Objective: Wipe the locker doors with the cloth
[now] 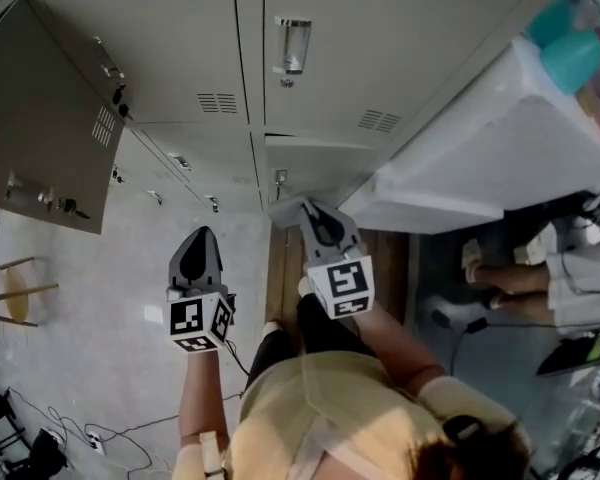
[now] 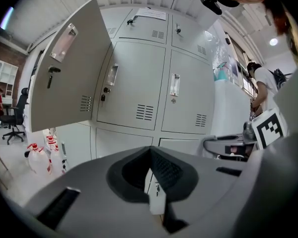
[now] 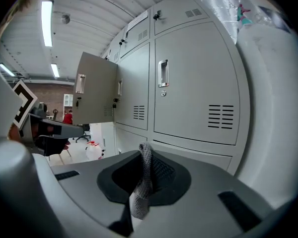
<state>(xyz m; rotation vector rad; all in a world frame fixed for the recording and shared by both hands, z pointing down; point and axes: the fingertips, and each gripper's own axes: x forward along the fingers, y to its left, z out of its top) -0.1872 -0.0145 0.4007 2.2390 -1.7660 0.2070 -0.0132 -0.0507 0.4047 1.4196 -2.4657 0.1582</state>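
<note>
Grey locker doors (image 1: 180, 28) fill the wall ahead, also shown in the left gripper view (image 2: 134, 88) and the right gripper view (image 3: 193, 83). One upper door (image 1: 40, 118) stands swung open at the left. My right gripper (image 1: 312, 208) is shut on a grey knitted cloth (image 3: 145, 175), which sticks up between the jaws close to a lower locker door. In the head view the cloth (image 1: 285, 209) shows as a small grey flap at the jaw tips. My left gripper (image 1: 201, 234) hangs lower left, shut and holding nothing, away from the lockers.
A white cabinet (image 1: 480, 158) juts out beside the lockers on the right, with teal bottles (image 1: 570, 43) on top. A person (image 1: 570, 268) stands behind it. A wooden stool (image 1: 20, 288) and floor cables (image 1: 110, 433) lie left. Spray bottles (image 2: 37, 155) stand under the open door.
</note>
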